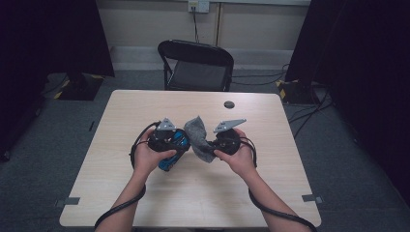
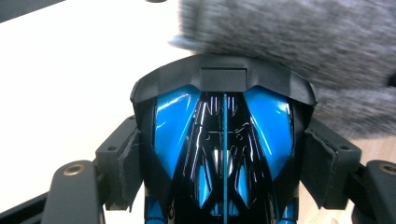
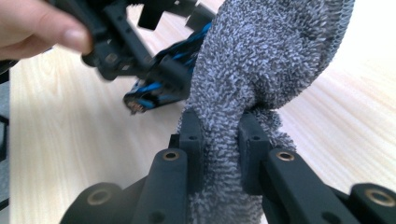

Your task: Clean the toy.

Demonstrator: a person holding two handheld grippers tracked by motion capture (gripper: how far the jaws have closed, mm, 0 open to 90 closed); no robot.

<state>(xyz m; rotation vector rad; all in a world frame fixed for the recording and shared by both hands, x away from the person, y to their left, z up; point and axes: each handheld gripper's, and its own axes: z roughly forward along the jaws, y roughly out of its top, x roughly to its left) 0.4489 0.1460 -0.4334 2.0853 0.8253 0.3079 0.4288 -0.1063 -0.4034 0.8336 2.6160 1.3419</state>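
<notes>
A glossy blue and black toy car (image 2: 224,149) sits between the pads of my left gripper (image 2: 225,161), which is shut on its sides. From above, the car (image 1: 170,162) hangs under the left gripper (image 1: 175,142), over the middle of the table. My right gripper (image 3: 223,140) is shut on a fluffy grey cloth (image 3: 261,60) that is bunched between its jaws. The cloth (image 1: 198,131) rises between the two grippers and lies against the car's front end. The right gripper (image 1: 213,145) is just right of the car. In the right gripper view the car (image 3: 154,93) is partly hidden behind the cloth.
The light wooden table (image 1: 145,106) has bare surface all around the hands. A small dark round disc (image 1: 228,104) lies near the far edge. A black folding chair (image 1: 196,65) stands beyond the table. Cables run over the floor at the right (image 1: 309,111).
</notes>
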